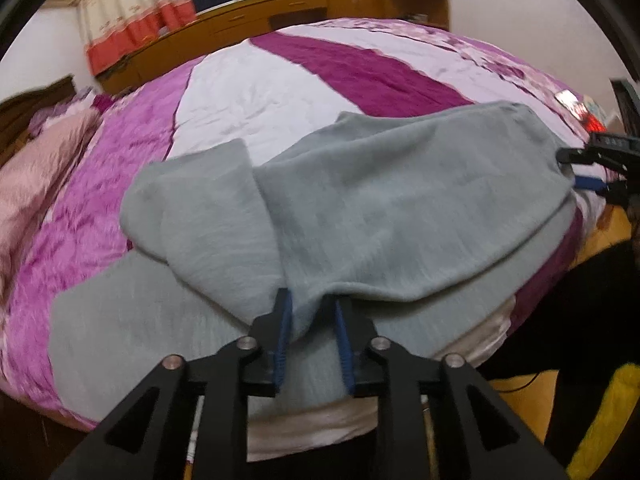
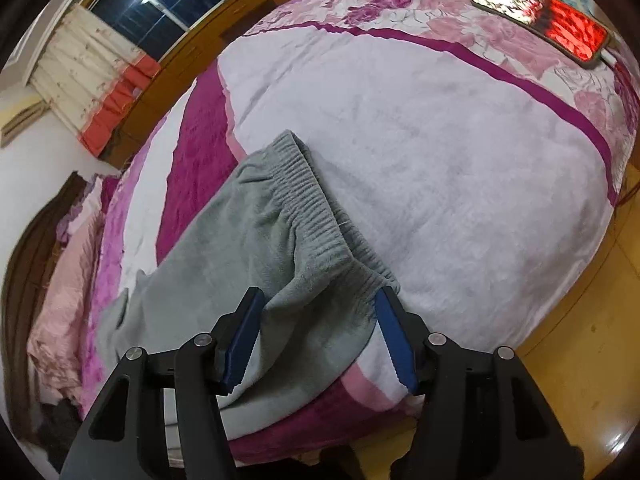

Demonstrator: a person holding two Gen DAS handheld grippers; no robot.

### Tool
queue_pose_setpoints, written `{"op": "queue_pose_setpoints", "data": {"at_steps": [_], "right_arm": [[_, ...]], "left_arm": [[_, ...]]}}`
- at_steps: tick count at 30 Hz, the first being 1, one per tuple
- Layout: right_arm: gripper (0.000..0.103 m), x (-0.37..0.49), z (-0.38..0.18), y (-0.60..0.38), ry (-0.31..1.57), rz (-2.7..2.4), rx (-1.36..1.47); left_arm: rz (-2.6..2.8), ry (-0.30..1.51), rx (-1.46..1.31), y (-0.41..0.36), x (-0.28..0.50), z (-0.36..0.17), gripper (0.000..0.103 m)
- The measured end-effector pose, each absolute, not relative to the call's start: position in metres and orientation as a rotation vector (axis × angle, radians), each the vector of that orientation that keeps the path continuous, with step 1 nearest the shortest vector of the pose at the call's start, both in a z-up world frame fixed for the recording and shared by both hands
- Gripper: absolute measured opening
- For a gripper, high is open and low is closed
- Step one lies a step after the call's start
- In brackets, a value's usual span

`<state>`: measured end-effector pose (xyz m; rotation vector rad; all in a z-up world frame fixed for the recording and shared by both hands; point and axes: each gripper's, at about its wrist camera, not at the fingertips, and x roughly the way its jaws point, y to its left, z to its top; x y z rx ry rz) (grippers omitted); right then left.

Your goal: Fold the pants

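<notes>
Both tilt down over the bed's near edge: left hand-held gripper [image 1: 310, 312] slightly parted, right hand-held gripper [image 2: 320, 308] wide apart, soft grey fleece pants [image 1: 360, 208] lying loose between each pair of jaws.

The left tongs [image 1: 310, 308] point forward and steeply down. Their two black arms run in from the bottom of the left wrist view, and the blue pads [image 1: 281, 340] stand a narrow gap apart. A fold of the pants [image 1: 360, 208] sits between them, and the pads look barely clear of it.

The right tongs [image 2: 320, 300] also point forward and down, with the blue pads [image 2: 394, 336] set much wider. The pants lie in the gap; neither pad presses on them. In the left wrist view, the right tongs [image 1: 576, 168] reach in from the right, tips parted.
</notes>
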<state>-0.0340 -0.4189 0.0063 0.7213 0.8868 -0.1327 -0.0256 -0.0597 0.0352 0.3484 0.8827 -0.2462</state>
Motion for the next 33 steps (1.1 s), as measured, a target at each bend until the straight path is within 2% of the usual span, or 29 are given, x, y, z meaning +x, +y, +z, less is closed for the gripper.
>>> {"op": "queue_pose_setpoints", "data": {"at_steps": [6, 9, 11, 12, 13, 16, 23, 33], "right_arm": [[0.052, -0.037, 0.003, -0.414, 0.865, -0.119, 0.643], [0.052, -0.038, 0.003, -0.415, 0.856, -0.113, 0.633], [0.041, -0.039, 0.005, -0.414, 0.855, -0.120, 0.617], [0.025, -0.040, 0.008, -0.413, 0.848, -0.129, 0.598], [0.014, -0.040, 0.010, -0.412, 0.843, -0.125, 0.591], [0.002, -0.042, 0.019, -0.410, 0.832, -0.088, 0.579], [0.000, -0.061, 0.038, -0.412, 0.773, -0.059, 0.604], [0.000, -0.062, 0.028, -0.408, 0.839, -0.099, 0.546]], "left_arm": [[-0.256, 0.877, 0.425, -0.067, -0.019, 0.027, 0.023], [-0.279, 0.885, 0.399, -0.063, -0.019, 0.023, 0.009], [-0.270, 0.883, 0.382, -0.059, -0.019, 0.023, 0.006], [-0.270, 0.885, 0.367, -0.057, -0.020, 0.025, 0.006], [-0.277, 0.884, 0.353, -0.055, -0.021, 0.028, 0.005], [-0.287, 0.845, 0.333, -0.050, -0.027, 0.041, 0.005], [-0.314, 0.812, 0.282, -0.041, -0.040, 0.057, 0.005], [-0.315, 0.847, 0.321, -0.047, -0.051, 0.041, 0.005]]}}
